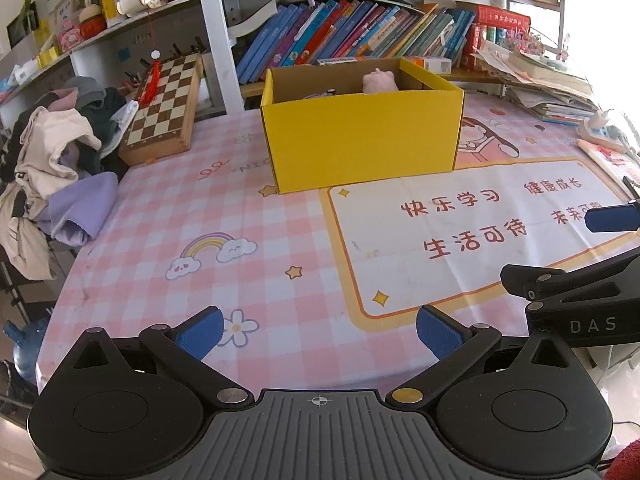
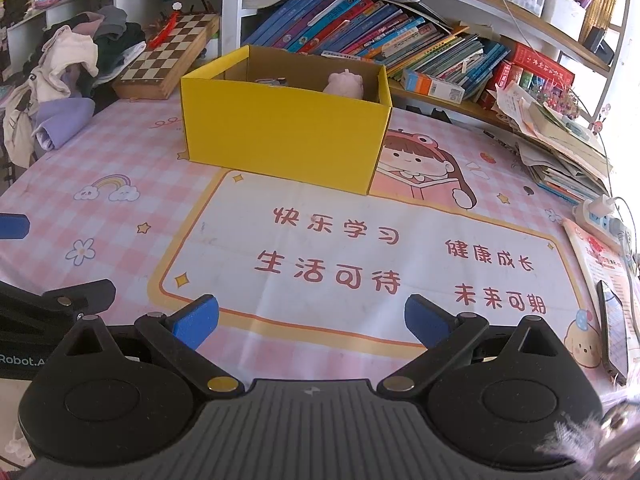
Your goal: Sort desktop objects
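A yellow cardboard box stands open on the pink checked table mat; it also shows in the right wrist view. A pale pink soft toy sits inside it at the back right, seen too in the right wrist view, with another small item beside it. My left gripper is open and empty, low over the near table edge. My right gripper is open and empty over the white printed panel. Each gripper shows at the edge of the other's view.
A chessboard box and a pile of clothes lie at the left. Leaning books fill the shelf behind the box. Stacked papers, a power strip and a phone lie at the right.
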